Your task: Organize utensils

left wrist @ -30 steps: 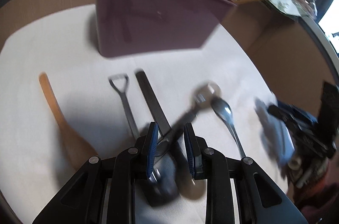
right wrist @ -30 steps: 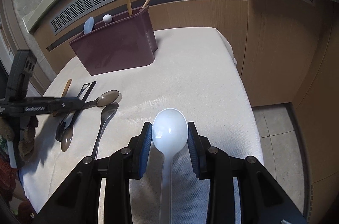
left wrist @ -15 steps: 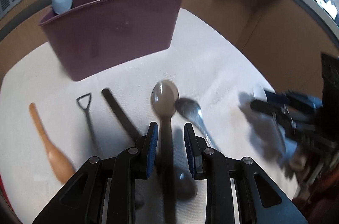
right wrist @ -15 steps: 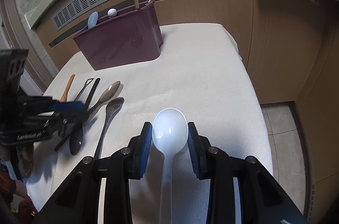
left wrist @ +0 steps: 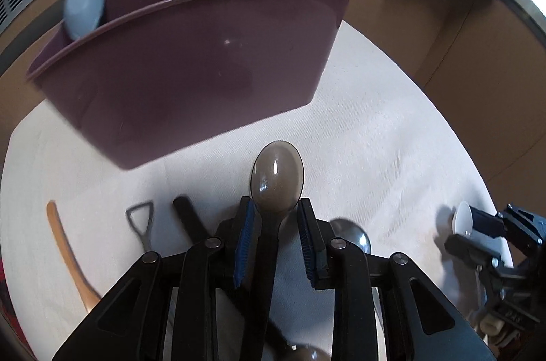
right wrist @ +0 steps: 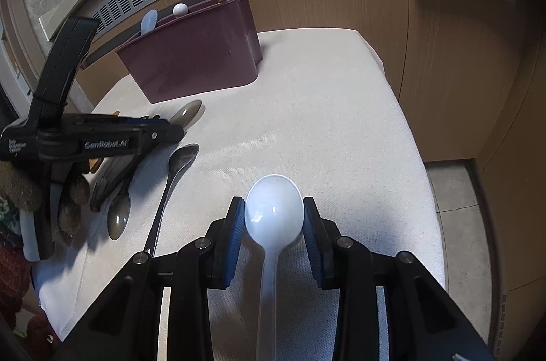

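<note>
A cream cloth covers the tabletop (right wrist: 341, 108), set against wood panelling with a slatted vent. At its back stands the maroon plastic utensil holder (left wrist: 191, 60), already carrying chopsticks and two pale-handled pieces. The left claw (left wrist: 274, 234) has the translucent brown plastic spoon (left wrist: 277, 182) between its jaws, bowl forward toward the holder, probably lined up for dropping in; the jaws are opening and the pads look clear of the handle. The right claw (right wrist: 274, 231) clenches the white plastic spoon (right wrist: 274, 211) by its bowl, apparently waiting its turn. Only the left view shows the wooden spoon (left wrist: 68, 253) lying flat; the right view alone shows the steel spoon (right wrist: 177, 163) whole.
</note>
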Motion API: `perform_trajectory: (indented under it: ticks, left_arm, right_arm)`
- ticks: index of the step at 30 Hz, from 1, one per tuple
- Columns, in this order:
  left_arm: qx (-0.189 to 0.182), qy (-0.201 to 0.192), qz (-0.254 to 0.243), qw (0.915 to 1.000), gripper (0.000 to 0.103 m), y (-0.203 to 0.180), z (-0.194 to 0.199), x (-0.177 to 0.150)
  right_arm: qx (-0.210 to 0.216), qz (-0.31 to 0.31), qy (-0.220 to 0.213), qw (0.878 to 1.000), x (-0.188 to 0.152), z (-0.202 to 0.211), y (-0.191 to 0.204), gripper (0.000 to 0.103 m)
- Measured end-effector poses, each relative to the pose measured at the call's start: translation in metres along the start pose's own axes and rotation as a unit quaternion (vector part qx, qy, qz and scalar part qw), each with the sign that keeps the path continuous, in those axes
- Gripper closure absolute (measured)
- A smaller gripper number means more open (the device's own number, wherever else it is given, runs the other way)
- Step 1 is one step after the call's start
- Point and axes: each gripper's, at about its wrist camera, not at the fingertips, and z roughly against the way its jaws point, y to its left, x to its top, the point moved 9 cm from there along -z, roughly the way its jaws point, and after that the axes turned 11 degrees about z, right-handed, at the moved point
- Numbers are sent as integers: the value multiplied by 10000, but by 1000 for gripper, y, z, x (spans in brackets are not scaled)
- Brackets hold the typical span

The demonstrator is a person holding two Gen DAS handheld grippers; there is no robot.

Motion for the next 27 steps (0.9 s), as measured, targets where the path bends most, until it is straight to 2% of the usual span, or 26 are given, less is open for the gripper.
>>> perform_trajectory:
  ticks: [4,9,12,17,19,22,25,27]
  left_arm:
    - [-26,128,-183,9997,68,-8,-10,16]
    - [131,117,-411,9990,65,-18,-20,28]
    - [159,67,-348,9992,65,-20,-20,30]
    - [-77,-77,-146,9998,69,-9,-5,12]
    - [-221,-118,-4,9997,69,-2,1,5]
    - [-227,-173,293,9992,69,15,14,-11]
    - [-17,-257,668,9974,69,37,32,-33]
    - [-48,-348,894,9954,70,56,44,-43]
  right_arm:
    - [14,42,37,10000,0,-1,3,71]
    - [-14,82,79,9999,0,-3,4,70]
    - [-31,90,59,9999,1,-2,4,69]
    - [-399,433,-367,9976,11,16,10,68]
    - [-409,617,-498,9960,17,22,17,67]
    - [-119,772,-412,9961,20,19,31,67]
    - [340,649,-121,9972,22,2,44,67]
    - [444,660,56,9968,23,-11,53,67]
